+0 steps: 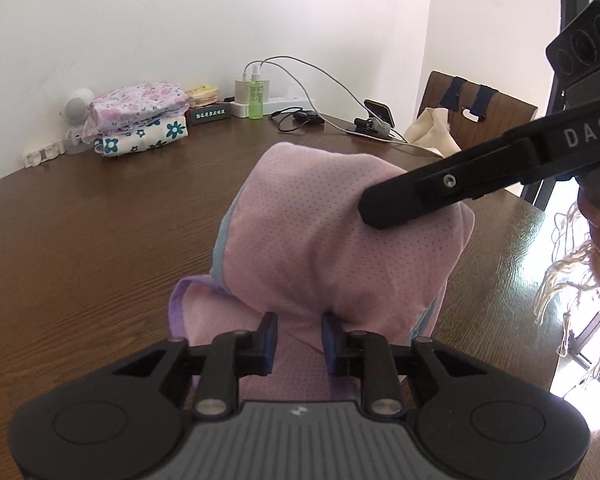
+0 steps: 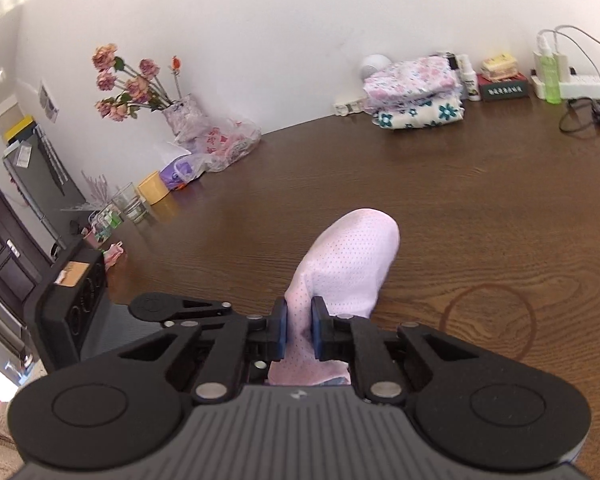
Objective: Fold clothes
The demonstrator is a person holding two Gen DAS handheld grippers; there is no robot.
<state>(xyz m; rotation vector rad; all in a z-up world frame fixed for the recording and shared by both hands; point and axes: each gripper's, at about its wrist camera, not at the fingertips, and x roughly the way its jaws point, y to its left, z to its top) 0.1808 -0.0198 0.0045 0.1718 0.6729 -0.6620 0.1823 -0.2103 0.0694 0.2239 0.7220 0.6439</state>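
A dark wooden desk (image 2: pixel 440 208) carries folded flowered cloths (image 2: pixel 416 94), a green bottle (image 2: pixel 550 76), cables (image 1: pixel 320 92), a vase of flowers (image 2: pixel 180 116); a glass (image 2: pixel 130 202).

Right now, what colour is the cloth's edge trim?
Pale blue trim on pink dotted cloth, clearest in left wrist view.

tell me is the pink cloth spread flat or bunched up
Bunched up: the pink cloth humps above the table, pinched by both tools, left and right.

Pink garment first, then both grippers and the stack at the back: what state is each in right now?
Pink garment: lifted off the table, bunched, held by both grippers.
Left gripper: shut on the pink garment.
Right gripper: shut on the pink garment.
Floral clothes: folded, stacked by the wall.
Green spray bottle: upright.
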